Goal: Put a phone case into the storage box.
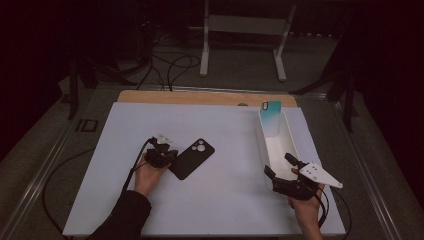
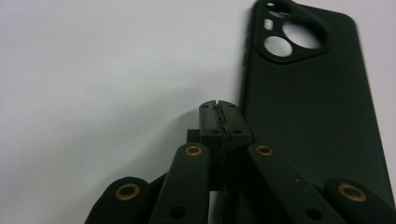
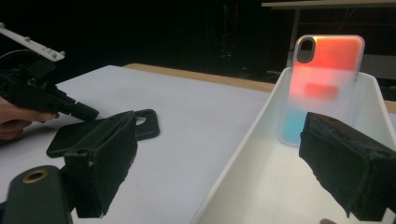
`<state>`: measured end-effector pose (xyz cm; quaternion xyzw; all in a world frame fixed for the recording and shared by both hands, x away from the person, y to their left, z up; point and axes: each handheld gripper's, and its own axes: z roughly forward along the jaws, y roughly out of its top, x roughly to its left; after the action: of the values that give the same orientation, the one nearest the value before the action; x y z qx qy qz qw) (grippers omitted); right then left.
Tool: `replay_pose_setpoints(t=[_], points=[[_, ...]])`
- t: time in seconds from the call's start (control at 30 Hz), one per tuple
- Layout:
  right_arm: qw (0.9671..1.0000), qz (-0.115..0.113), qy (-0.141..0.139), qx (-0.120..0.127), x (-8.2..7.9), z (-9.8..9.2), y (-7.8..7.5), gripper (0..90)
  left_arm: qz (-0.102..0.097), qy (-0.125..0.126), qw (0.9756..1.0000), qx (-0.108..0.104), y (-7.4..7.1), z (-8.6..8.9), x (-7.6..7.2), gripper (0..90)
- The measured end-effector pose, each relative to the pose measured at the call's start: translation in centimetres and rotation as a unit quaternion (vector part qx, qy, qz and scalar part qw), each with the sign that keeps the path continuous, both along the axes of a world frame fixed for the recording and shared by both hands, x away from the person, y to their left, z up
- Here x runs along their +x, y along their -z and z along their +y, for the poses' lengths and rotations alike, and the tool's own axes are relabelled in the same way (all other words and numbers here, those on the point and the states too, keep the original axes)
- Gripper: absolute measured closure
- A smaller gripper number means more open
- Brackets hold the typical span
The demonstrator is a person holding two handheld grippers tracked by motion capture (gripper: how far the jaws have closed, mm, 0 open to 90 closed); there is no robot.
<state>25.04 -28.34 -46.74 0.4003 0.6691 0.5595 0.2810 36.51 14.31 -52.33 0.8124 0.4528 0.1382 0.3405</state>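
the left gripper has its jaws pressed together with nothing between them, tips just beside the left edge of the black phone case, which lies flat on the white table with its camera cutout facing up. the right gripper hangs at the near end of the white bin, jaws spread wide and empty. a gradient phone case leans upright against the bin's far end

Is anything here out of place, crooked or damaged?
Nothing looks damaged or spilled. The black case lies flat but askew on the table, beside the shut left gripper. The coloured case leans upright at the far end of the tray.
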Motion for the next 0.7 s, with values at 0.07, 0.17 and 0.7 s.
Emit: replay_pose_setpoints(t=[0.07,0.17,0.7], points=[[1.0000,0.001,0.000,0.000,0.0,0.0,0.0,11.3,0.000,0.000,1.0000,0.001,0.0,0.0,-0.1,90.0],[1.0000,0.000,0.002,-0.002,0.1,0.0,0.0,11.2,0.001,-0.002,1.0000,-0.003,0.0,0.0,0.0,89.7],[0.9996,0.021,-0.005,-0.017,0.1,0.3,-0.1,10.4,-0.139,0.006,0.9892,-0.046,-6.0,4.3,-7.2,39.4]])
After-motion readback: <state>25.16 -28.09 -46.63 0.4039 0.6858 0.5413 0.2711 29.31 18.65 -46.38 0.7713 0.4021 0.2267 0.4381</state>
